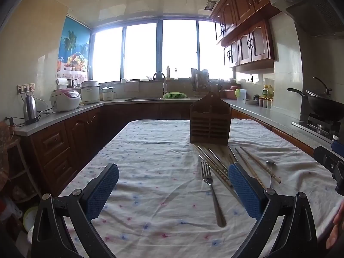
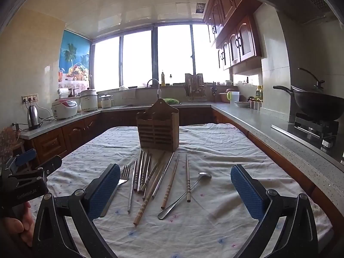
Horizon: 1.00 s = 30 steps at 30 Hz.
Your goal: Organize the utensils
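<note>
Fingers of both grippers (image 1: 173,190) (image 2: 175,190) spread wide, level over utensils (image 2: 154,178).

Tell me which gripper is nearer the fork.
Left. The left gripper has the fork between its open fingers; the right gripper hovers further right, over the spoon.

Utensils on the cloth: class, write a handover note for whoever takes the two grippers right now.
Left gripper: open, empty, above the cloth.
Right gripper: open, empty, above the utensils.
Holder: upright at the far end, looks empty.
Fork, spoon and chopsticks lie loose in front of it.
Done: nothing sorted.
Left: move every utensil into the holder.
</note>
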Tool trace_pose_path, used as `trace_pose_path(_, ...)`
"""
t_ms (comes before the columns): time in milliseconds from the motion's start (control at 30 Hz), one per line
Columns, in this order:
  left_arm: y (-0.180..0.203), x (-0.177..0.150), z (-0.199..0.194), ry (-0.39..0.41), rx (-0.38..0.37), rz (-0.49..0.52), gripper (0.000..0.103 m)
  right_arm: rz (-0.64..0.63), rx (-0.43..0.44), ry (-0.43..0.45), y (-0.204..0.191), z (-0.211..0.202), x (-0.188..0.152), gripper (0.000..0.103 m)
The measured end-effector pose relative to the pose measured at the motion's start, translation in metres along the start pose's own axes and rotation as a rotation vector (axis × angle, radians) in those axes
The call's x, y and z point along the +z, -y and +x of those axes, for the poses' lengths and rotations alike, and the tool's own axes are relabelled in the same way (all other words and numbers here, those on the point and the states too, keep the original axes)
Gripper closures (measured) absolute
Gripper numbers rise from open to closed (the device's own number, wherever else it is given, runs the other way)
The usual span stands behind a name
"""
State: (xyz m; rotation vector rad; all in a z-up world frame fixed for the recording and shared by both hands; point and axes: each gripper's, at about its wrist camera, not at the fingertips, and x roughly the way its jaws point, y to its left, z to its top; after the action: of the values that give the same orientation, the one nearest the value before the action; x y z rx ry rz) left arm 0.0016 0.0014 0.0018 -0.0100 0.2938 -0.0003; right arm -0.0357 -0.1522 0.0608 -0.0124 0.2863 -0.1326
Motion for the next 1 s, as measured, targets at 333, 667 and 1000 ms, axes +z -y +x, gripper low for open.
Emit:
trace_pose_path(333, -0.0017, -0.0014, 0.0019, -0.003, -0.004, -0.005, 0.001, 0.005, 0.008, -0.005, 0.0, 0.0005, -0.0012, 0.0)
trace_pose_path(667, -0.0008, -0.0017, 0.001, -0.001, -0.009, -0.005, 0.001, 0.01, 0.015, -0.001, 0.0007, -0.0001, -0.0013, 0.0)
trace_pose_path(1000, 0.0007, -0.0018, 0.0004, -0.001, -0.011, -0.004, 0.001, 0.011, 0.016, 0.0, 0.0002, -0.0003, -0.0011, 0.0)
